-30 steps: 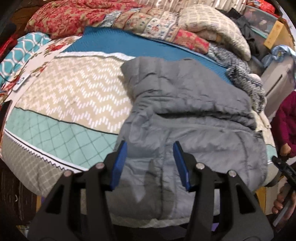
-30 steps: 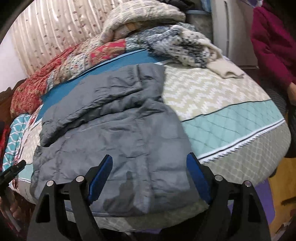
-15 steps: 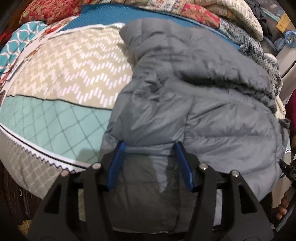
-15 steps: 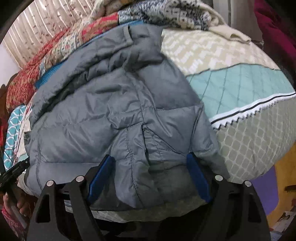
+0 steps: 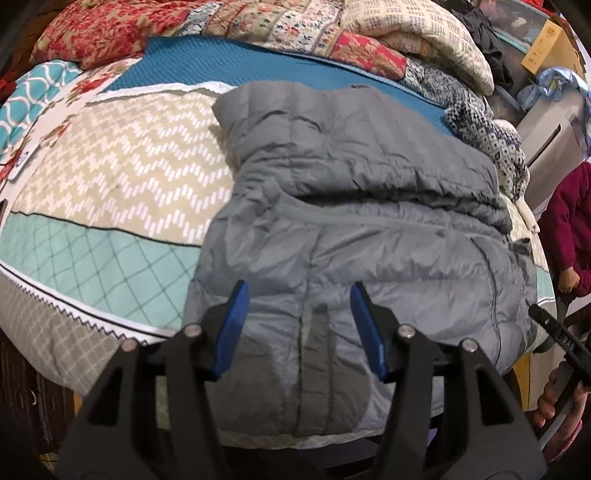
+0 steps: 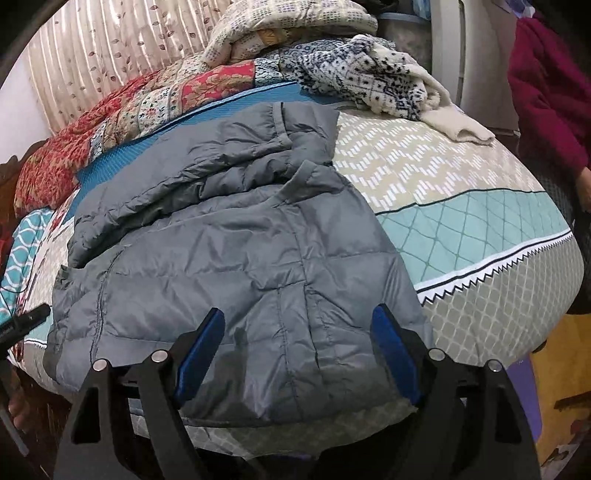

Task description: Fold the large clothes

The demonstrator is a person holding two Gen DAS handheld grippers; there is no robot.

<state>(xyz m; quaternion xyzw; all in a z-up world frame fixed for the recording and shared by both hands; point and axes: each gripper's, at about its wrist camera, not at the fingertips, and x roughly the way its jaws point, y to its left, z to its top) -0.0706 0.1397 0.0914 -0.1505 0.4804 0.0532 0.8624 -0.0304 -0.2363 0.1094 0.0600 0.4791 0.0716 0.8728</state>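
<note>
Grey puffer jacket (image 5: 369,229) on patterned bedspread (image 5: 110,177); no legible label.

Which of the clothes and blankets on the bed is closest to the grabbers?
The gray puffer jacket. It lies right in front of both open grippers, while the patterned blankets are piled at the far side.

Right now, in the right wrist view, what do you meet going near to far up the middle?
Right gripper, jaws open → grey puffer jacket → blue mat → patchwork quilt → cream blanket.
</note>
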